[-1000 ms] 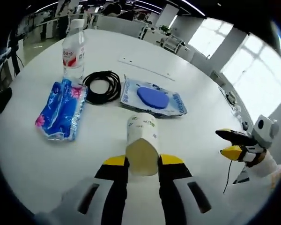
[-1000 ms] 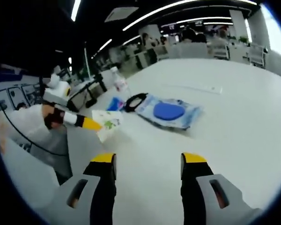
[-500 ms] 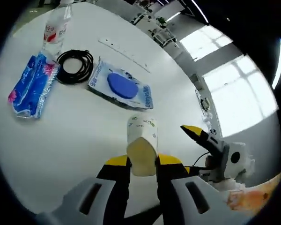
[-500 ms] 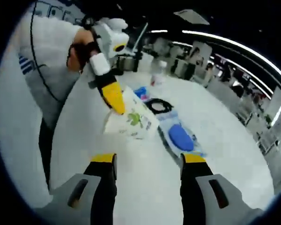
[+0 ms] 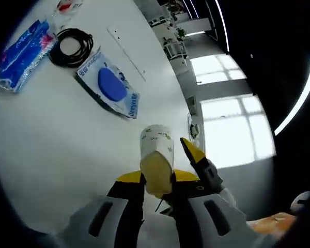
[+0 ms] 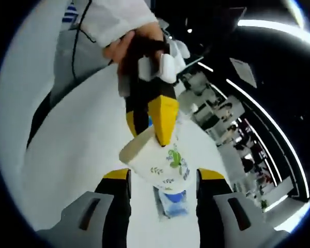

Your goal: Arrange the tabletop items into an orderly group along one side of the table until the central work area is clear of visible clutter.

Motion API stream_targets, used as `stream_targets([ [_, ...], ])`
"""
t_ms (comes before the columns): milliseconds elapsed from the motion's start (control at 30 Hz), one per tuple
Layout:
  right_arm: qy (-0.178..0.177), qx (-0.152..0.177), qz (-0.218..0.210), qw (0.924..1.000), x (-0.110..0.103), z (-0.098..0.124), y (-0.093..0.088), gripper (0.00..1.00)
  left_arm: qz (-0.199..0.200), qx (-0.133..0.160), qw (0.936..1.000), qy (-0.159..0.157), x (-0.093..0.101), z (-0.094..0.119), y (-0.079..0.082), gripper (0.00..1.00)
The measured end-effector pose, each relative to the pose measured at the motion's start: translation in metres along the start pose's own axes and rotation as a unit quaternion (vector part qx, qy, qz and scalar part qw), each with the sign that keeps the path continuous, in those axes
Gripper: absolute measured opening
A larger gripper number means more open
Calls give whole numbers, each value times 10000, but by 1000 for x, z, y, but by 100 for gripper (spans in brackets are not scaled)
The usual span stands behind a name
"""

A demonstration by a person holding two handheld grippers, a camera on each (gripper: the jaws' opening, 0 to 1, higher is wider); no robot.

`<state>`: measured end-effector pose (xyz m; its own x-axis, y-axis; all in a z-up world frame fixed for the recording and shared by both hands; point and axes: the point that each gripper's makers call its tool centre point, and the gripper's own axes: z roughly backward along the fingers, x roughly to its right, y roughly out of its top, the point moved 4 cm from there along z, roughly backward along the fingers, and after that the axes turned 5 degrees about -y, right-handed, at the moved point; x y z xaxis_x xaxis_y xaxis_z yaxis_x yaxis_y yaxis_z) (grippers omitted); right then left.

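Note:
My left gripper (image 5: 157, 180) is shut on a white paper cup (image 5: 156, 155) with green leaf print, held up off the white table (image 5: 51, 134). In the right gripper view the same cup (image 6: 157, 165) hangs tilted from the left gripper (image 6: 147, 135), whose yellow fingers (image 6: 164, 118) pinch its rim. My right gripper (image 6: 163, 178) is open, and the cup sits in the gap between its jaws; contact cannot be told. The right gripper (image 5: 196, 161) shows just right of the cup. Far off lie a blue packet (image 5: 20, 49), a black cable coil (image 5: 70, 46), a wipes pack (image 5: 107, 88) and a bottle (image 5: 67, 5).
A person's hand (image 6: 129, 44) and white sleeve (image 6: 111, 18) hold the left gripper. The wipes pack (image 6: 170, 204) lies below the cup. A thin ruler-like strip (image 5: 126, 54) lies beyond the wipes. Office desks and bright windows (image 5: 227, 124) lie past the table's edge.
Both views have swung. The two grippers have come together: the cup in my left gripper now sits between the right gripper's open jaws, and the table items look farther away.

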<state>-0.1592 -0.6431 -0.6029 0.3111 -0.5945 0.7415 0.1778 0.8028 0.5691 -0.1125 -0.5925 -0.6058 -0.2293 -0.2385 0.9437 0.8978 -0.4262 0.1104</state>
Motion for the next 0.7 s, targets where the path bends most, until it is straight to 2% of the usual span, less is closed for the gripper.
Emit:
stream_targets([
  [100,32,-4,51,10000,0,0,1,40,92,92,9998,-129,2,2,1,18],
  [233,-30,53,90,9999,2,1,2,37,103,48,9998,-152,1,3,1,18],
  [533,143,261,0,9996,-1,-2,9,20,132,168,9996,-206,-3,5,-1,21],
  [600,99,287,-346,9989,1,-4,9,19,82,134,9996,-216,-3,5,-1,22],
  [700,57,463,-1289,9906,4,-3,10,17,44,186,9993,-321,0,6,1,24],
])
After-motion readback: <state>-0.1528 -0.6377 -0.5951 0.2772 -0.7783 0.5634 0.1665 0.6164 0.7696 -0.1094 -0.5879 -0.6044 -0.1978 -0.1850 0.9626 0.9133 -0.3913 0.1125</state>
